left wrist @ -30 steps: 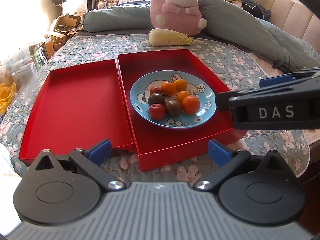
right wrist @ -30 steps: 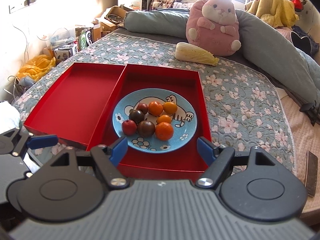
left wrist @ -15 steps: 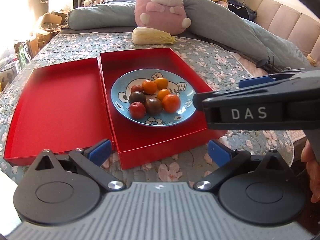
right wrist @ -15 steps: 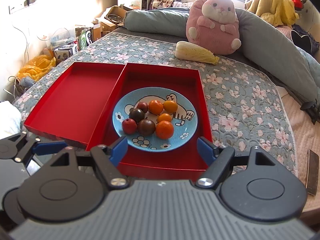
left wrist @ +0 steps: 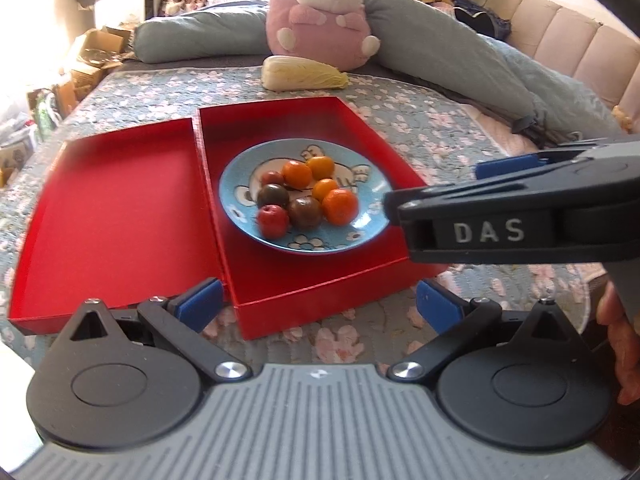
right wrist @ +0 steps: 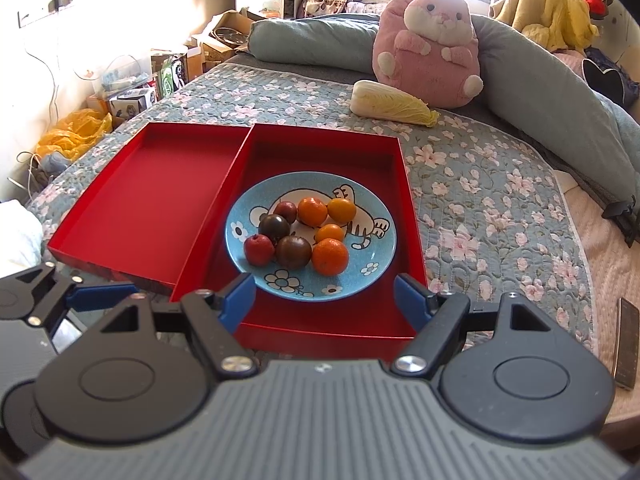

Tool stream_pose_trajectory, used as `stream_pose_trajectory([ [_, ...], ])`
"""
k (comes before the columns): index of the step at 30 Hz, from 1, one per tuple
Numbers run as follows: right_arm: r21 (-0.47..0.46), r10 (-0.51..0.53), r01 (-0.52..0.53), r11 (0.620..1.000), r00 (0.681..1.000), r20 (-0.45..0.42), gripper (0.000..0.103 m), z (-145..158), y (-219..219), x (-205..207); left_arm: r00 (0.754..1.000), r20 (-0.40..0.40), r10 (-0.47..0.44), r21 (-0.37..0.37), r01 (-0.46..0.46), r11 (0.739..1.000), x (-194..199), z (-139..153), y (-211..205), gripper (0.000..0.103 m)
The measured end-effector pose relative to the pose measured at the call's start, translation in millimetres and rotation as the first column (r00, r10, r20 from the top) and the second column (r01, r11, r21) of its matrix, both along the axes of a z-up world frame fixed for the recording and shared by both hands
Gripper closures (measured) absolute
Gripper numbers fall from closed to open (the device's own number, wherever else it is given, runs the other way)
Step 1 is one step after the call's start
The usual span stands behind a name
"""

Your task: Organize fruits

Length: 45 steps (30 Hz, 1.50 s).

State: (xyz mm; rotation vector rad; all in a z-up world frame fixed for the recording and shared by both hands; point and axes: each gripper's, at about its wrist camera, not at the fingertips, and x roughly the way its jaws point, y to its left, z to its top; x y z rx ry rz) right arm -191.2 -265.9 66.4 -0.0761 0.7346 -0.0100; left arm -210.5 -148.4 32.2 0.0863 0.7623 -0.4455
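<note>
Right wrist view: eight fruits, four orange [right wrist: 330, 256], two red [right wrist: 259, 249], two dark [right wrist: 293, 252], on one blue plate [right wrist: 372, 236] | plate in right of two red trays [right wrist: 404, 184]; left tray [right wrist: 152, 208] bare | right gripper [right wrist: 325, 298] jaws apart, holding nothing | left gripper [left wrist: 318, 302] jaws apart, holding nothing | one cabbage [right wrist: 392, 104], one pink plush [right wrist: 432, 48] on bedspread.

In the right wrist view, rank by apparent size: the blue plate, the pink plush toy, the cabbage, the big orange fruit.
1-2. Blue plate and pink plush toy: too alike to rank; the plate lies nearer.
3. Cabbage.
4. Big orange fruit.
</note>
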Motion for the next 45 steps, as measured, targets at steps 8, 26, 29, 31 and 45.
stream_pose_trajectory([
  [8,0.014,-0.014,0.014,1.000,1.000,-0.006,0.024,-7.1,-4.4,1.1,0.998,0.055,0.021,0.078,-0.026,0.997,0.1,-2.1,-5.1,0.000],
  [26,0.037,-0.018,0.018,0.999,1.000,-0.009,0.025,-9.5,-12.8,1.6,0.997,0.067,0.032,0.096,-0.039,0.995,1.2,-3.9,-6.5,0.000],
  [29,0.040,-0.016,0.016,0.999,1.000,-0.011,0.024,-10.4,-13.0,2.5,0.997,0.067,0.035,0.099,-0.042,0.994,2.3,-4.7,-6.1,0.000],
  [31,0.042,-0.016,0.016,0.999,1.000,-0.012,0.024,-11.2,-12.9,3.9,0.997,0.064,0.036,0.099,-0.042,0.994,3.1,-5.1,-6.1,0.000],
  [45,0.055,-0.013,0.014,0.998,1.000,-0.017,0.024,-15.0,-13.1,9.0,0.997,0.066,0.030,0.106,-0.036,0.994,4.4,-6.2,-8.1,0.000],
])
